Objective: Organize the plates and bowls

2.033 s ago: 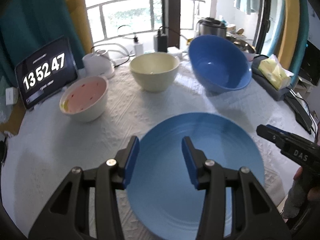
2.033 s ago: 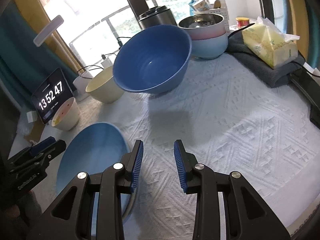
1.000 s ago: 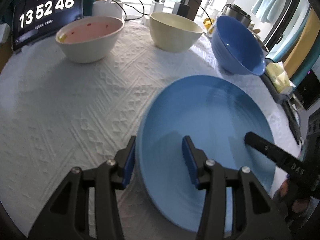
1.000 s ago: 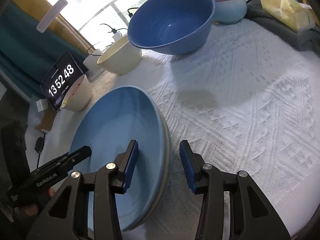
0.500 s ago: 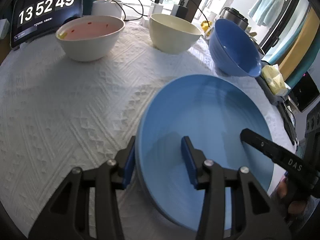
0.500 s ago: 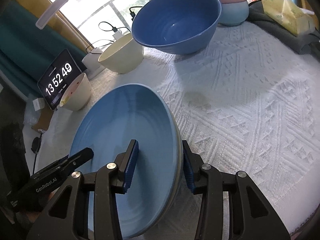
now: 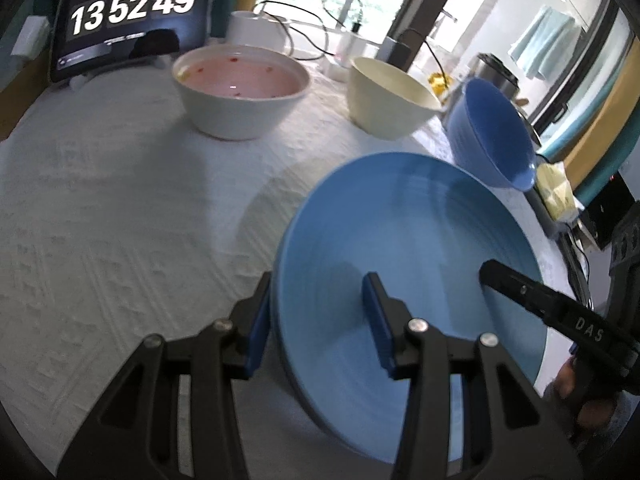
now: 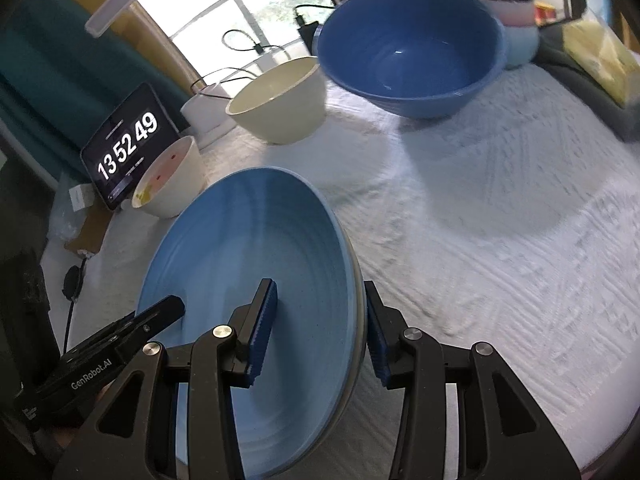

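Note:
A wide blue plate (image 7: 408, 220) hangs tilted a little above the white tablecloth, casting a shadow on it. My left gripper (image 7: 316, 284) is shut on its left rim, one finger under and one on top. On the opposite rim my right gripper (image 8: 320, 286) is shut too; a grey edge shows under the plate (image 8: 248, 248) there. Beyond stand a white bowl with a pink inside (image 7: 240, 92), a cream bowl (image 7: 388, 100) and a big blue bowl (image 8: 412, 48), all upright.
A tablet clock (image 7: 128, 20) leans at the table's far left, with cables and chargers behind the bowls. Stacked pale bowls (image 8: 516, 20) and a yellow tissue pack (image 8: 604, 52) on a grey cloth sit at the far right. Bare tablecloth (image 8: 500, 240) lies to the right of the plate.
Both grippers closed on the plate's rims and raised it off the cloth. Together they carried it toward the row of bowls, which now look nearer.

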Motion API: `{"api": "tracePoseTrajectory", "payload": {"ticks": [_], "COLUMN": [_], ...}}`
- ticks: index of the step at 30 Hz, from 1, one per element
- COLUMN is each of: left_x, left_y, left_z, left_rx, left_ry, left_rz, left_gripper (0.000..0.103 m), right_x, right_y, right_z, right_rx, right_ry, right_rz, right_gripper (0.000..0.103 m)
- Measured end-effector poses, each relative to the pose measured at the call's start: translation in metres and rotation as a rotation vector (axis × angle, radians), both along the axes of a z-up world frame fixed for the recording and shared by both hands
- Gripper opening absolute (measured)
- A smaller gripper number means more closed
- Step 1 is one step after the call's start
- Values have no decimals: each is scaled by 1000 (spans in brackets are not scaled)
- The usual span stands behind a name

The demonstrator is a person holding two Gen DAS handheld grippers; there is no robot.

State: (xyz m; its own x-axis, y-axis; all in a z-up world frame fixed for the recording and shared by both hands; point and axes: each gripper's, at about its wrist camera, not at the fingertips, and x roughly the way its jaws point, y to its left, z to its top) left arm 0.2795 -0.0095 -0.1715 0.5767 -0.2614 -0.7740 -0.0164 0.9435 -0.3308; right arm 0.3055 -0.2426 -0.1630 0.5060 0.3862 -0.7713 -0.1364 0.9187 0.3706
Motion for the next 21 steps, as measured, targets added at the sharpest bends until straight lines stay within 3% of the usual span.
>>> {"api": "tracePoseTrajectory", "payload": {"ticks": [21], "left_x": [-1], "left_y": [90], "left_z": [-10], "left_rx": [-24], "left_ry": [7], "left_rz": [124], "left_gripper": [45], "right_x": [19], "right_y": [98], "right_z": [4], "right_rx": [-34], "right_ry": [32], "right_rz": [116], "right_gripper": [45]}}
